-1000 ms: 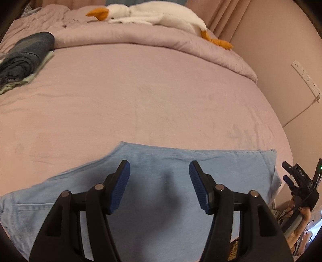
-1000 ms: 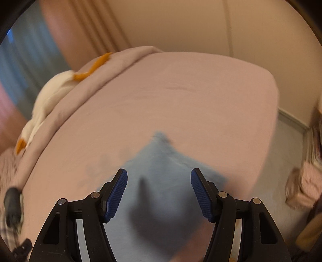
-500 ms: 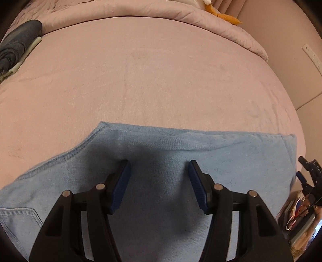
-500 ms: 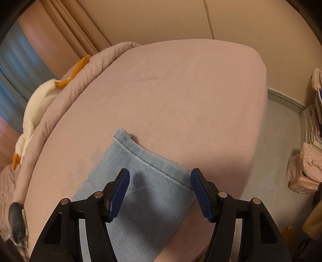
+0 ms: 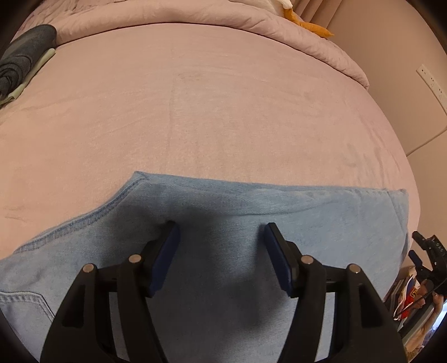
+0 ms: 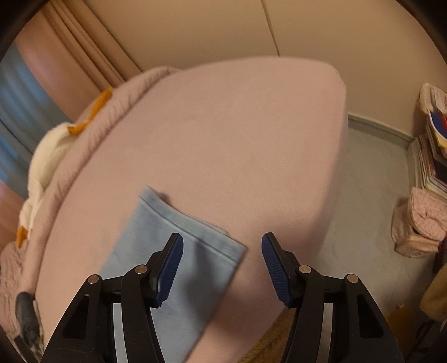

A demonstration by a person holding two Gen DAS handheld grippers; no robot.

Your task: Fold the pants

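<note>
Light blue denim pants [image 5: 218, 223] lie flat along the near edge of a pink bed [image 5: 212, 111], legs stacked one on the other. My left gripper [image 5: 222, 229] is open and empty, just above the middle of the pants. In the right wrist view the hem end of the pants [image 6: 178, 237] lies near the bed corner. My right gripper [image 6: 222, 243] is open and empty above the hem corner. The right gripper also shows in the left wrist view [image 5: 430, 248] past the hem end.
Folded dark clothes [image 5: 22, 58] lie at the bed's far left. A white plush goose [image 6: 42, 167] rests on the rumpled duvet [image 5: 195, 14] at the head. Beside the bed are grey floor [image 6: 368, 201], stacked books [image 6: 433, 156] and a pink bag [image 6: 419, 226].
Both grippers dropped closer to the pants. The right gripper swung right, so the hem now sits under its left finger. Both stayed open.
</note>
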